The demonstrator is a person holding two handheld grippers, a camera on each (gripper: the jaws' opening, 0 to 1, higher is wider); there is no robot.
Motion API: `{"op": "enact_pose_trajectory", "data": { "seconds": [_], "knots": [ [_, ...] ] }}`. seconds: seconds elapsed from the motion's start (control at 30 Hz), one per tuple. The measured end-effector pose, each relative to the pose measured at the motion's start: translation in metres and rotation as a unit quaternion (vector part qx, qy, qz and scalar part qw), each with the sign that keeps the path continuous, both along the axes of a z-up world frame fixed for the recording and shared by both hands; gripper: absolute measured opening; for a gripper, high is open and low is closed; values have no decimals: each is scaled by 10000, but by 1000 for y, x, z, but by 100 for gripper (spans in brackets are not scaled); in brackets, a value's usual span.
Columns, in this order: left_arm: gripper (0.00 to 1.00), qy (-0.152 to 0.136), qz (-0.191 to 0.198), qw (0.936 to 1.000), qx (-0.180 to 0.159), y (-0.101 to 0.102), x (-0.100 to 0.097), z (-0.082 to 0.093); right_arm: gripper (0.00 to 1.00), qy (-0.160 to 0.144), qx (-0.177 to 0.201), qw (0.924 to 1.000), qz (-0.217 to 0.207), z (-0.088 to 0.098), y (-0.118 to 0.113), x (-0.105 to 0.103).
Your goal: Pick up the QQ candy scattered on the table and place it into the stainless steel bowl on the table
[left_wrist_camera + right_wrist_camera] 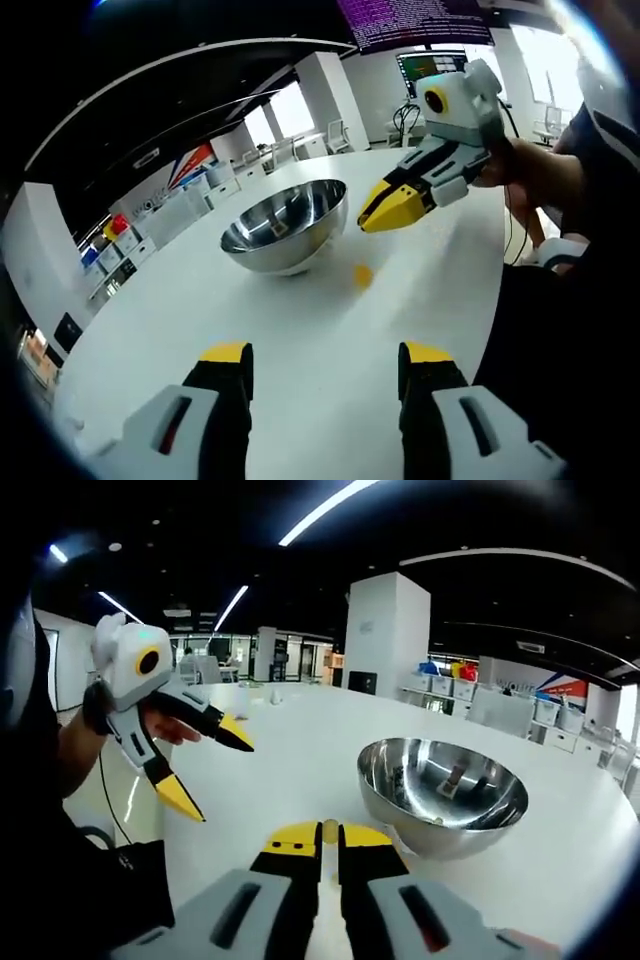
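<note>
- stainless steel bowl point(443, 792): upright on the white table point(300, 340), no candy visible inside.
- right claw point(322, 832): jaws pinched on a small yellow qq candy point(329, 830), near the bowl's rim.
- left claw point(325, 352): wide, holding nothing.
- second qq candy piece point(362, 275): loose on table beside bowl.
- step, judged: carrying; next, move over the bowl and release.
</note>
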State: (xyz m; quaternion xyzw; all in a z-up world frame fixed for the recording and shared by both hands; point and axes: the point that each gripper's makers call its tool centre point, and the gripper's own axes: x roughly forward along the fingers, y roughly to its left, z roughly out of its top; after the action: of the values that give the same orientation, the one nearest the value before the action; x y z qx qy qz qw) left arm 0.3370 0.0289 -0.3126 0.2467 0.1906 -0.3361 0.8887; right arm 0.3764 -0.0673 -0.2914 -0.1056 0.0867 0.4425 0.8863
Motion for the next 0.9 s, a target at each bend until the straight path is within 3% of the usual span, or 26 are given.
{"op": "enact_pose_trajectory", "data": {
  "seconds": [0.27,0.9],
  "knots": [
    [58,-34,-15,10000,6,-1,0,3,5,-89,139,9999,-17,19,-5,4],
    [58,-28,11,10000,1,1,1,2,5,-636,308,9973,-182,70,-12,28]
  ]
}}
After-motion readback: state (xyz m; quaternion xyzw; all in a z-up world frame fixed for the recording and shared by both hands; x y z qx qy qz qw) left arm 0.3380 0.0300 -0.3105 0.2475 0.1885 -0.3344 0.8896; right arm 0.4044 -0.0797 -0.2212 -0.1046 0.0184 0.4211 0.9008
